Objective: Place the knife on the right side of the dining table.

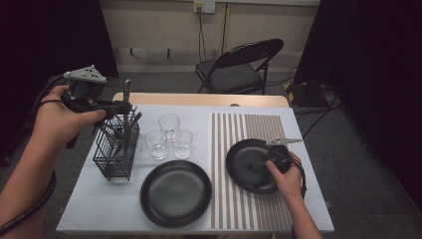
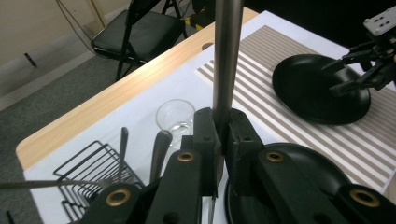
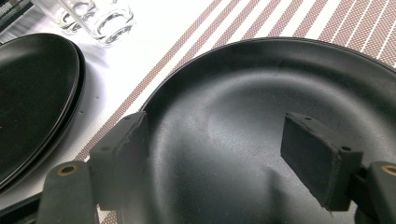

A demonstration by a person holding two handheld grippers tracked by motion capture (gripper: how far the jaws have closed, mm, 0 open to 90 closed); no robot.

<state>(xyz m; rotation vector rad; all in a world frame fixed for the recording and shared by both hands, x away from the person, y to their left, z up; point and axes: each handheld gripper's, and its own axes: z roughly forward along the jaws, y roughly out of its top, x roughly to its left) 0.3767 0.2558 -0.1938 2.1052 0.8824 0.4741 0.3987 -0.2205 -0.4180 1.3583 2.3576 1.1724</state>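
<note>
The left gripper (image 1: 121,105) is up over the wire cutlery basket (image 1: 117,149), and its two black jaws are pinched tight on the metal handle of a piece of cutlery (image 2: 227,60); from the left gripper view the shiny handle runs straight up out of the pads, and I cannot tell what kind of piece it is, since its working end is hidden below the jaws. In the high view the handle (image 1: 127,90) pokes up just above the basket's back rim, the rest of the piece still down among the other cutlery. More handles stand in the basket (image 2: 93,172), leaning against its wires. Just beside the basket, toward the middle of the table, three clear glasses (image 1: 169,135) huddle together, touching or nearly so. In front of the glasses, near the basket's front corner, sits a black plate (image 1: 175,193) on the white cloth (image 1: 89,199). Well away from the basket, on the striped placemat (image 1: 234,209), lies a second black plate (image 1: 244,164), and the right gripper (image 1: 262,160) hovers low over it. Its jaws stand wide apart with nothing between them, as the right gripper view shows, the two pads (image 3: 122,156) spread above the plate's dark hollow (image 3: 243,93). Beyond the basket's end of the table stands a black folding chair (image 1: 239,67).
</note>
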